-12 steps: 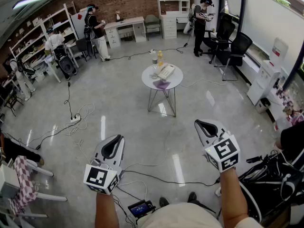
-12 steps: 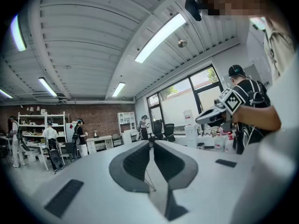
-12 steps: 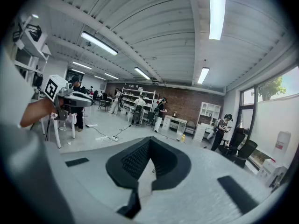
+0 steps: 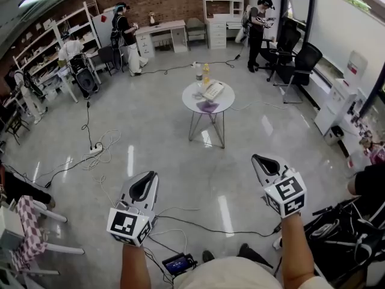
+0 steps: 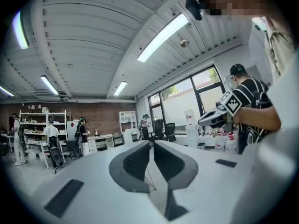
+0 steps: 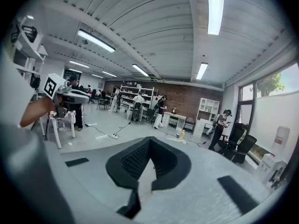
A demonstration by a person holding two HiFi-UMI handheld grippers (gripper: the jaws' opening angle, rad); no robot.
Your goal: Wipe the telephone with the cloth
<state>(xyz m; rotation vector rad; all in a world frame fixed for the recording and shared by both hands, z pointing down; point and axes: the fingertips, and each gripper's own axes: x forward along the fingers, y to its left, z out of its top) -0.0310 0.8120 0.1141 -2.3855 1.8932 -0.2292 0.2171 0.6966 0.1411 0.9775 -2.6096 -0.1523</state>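
- Telephone [image 4: 212,90] sits on the small round tabletop [image 4: 191,103] out in the middle of the floor, well apart from you. The purple cloth [image 4: 207,106] lies just in front of it on the same top.
- Two bottles [image 4: 201,73] stand at the far edge of that tabletop, behind the telephone.
- Your left gripper [image 4: 144,184] is held out level, its jaws pressed together with nothing between them.
- Your right gripper [image 4: 263,163] tips slightly downward, and its jaws are likewise closed and empty.
- You are at the approach step, as I judge it: the cloth lies untouched and no wiping is under way.
- Your next move calls for walking up to the tabletop, minding the cables [image 4: 198,224] that trail over the floor near your feet.
- Once you are close, spread the jaws of one gripper before you reach down, since shut jaws cannot take the cloth.
- Aim for a raised fold or an edge, because the cloth looks thin and lies flat.
- You will probably want the other gripper free to steady the telephone, which could slide or shed its handset under the wipe.
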